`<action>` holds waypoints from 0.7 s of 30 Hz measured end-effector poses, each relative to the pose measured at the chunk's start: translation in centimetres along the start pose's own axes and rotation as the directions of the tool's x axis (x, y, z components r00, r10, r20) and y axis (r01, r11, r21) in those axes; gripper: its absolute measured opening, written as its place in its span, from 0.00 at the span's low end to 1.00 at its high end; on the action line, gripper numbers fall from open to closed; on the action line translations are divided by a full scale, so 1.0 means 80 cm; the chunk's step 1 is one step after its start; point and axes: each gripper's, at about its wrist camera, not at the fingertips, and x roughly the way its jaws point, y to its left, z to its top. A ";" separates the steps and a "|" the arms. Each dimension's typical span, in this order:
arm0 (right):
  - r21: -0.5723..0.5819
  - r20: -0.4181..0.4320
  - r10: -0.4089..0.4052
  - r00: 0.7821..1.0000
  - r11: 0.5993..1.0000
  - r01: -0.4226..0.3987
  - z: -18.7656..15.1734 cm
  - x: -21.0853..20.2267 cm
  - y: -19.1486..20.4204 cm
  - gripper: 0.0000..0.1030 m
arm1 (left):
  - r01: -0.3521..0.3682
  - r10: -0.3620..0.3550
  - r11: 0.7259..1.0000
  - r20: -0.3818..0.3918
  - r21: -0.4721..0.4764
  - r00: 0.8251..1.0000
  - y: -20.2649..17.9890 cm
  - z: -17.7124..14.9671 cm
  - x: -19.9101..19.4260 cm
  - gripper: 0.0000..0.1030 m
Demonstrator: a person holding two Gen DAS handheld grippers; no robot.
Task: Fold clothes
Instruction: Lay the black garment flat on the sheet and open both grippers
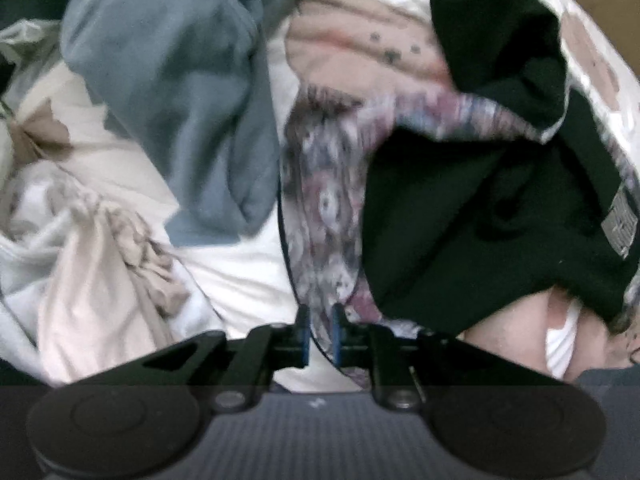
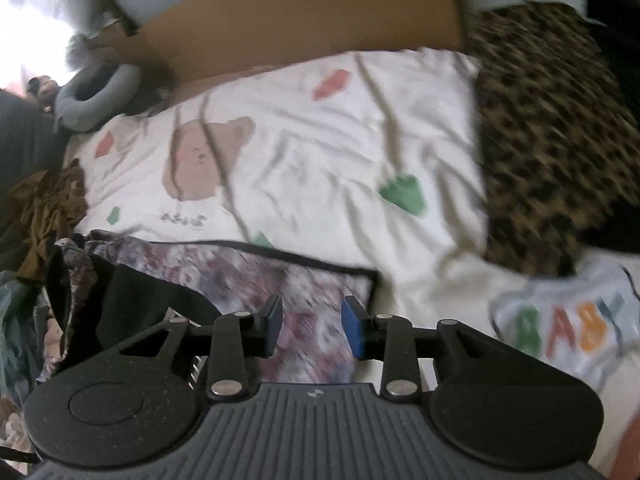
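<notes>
Pointing almost straight down over the bed, the left hand-held gripper [image 1: 321,334] has its blue-padded fingers [image 1: 305,336] standing a narrow slit apart, and the black-trimmed edge of the purple-and-white patterned garment [image 1: 328,208] runs through that slit; whether the pads press on the cloth I cannot tell. In the left wrist view, from left to right, a crumpled heap of white and beige clothes [image 1: 92,264] lies near the left edge of the bed, a grey-blue sweatshirt [image 1: 176,92] is bunched above it, the patterned garment stretches up the middle, and a black garment [image 1: 480,216] lies over the patterned one's right side. A pale pink cloth with small dark spots [image 1: 360,48] lies behind them.

The right hand-held gripper [image 2: 312,330] tilts down at a slant with its fingers [image 2: 354,330] released, well apart, and the patterned garment [image 2: 256,276] shows in the gap beneath them, gripped by neither pad. In its view a brown crumpled cloth [image 2: 48,208] sits at the far left, the white bedsheet printed with a bear and coloured shapes [image 2: 320,140] covers the middle of the bed, a brown cardboard box [image 2: 304,24] stands at the far edge, a leopard-print fabric [image 2: 552,132] lies at the right, and a white garment with coloured letters [image 2: 568,328] lies near the right corner.
</notes>
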 end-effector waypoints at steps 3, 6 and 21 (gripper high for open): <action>-0.032 0.001 0.017 1.000 0.999 -0.017 0.012 0.020 0.014 0.39 | -0.013 0.011 1.000 0.060 0.023 0.998 -0.008 0.019 -0.022 0.12; -0.059 0.002 0.028 1.000 0.998 -0.027 0.020 0.038 0.028 0.39 | -0.009 0.003 0.999 0.119 0.050 0.993 -0.027 0.043 -0.039 0.19; -0.151 0.003 0.075 0.997 0.986 -0.073 0.030 0.087 0.064 0.45 | 0.114 -0.167 0.969 0.242 0.219 0.956 -0.161 0.129 -0.033 0.32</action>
